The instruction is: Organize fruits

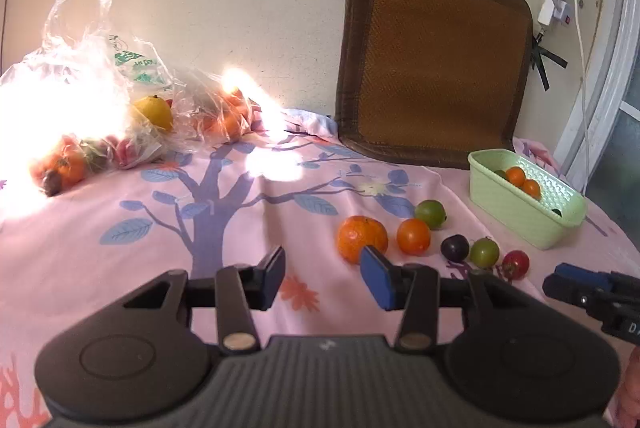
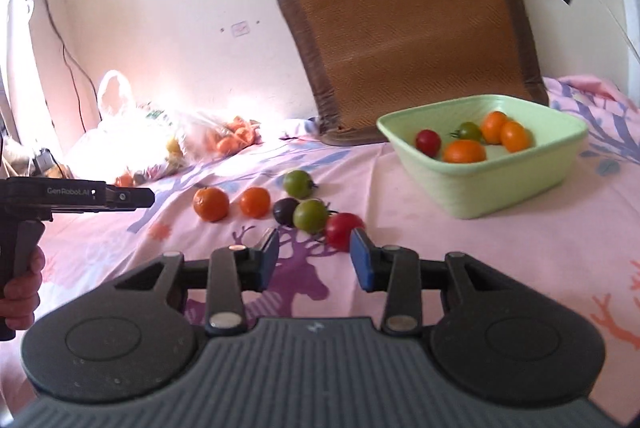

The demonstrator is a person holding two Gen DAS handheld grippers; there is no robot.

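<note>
Green basket (image 2: 476, 188) holding five fruits, six loose fruits on cloth, both grippers' fingers (image 1: 272, 270) (image 2: 362, 256) spread, empty

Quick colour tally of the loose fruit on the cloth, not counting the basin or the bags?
Orange: 2
Green: 2
Dark purple: 1
Red: 1
Total: 6 loose; both tools, left and right, are open and hold nothing.
</note>
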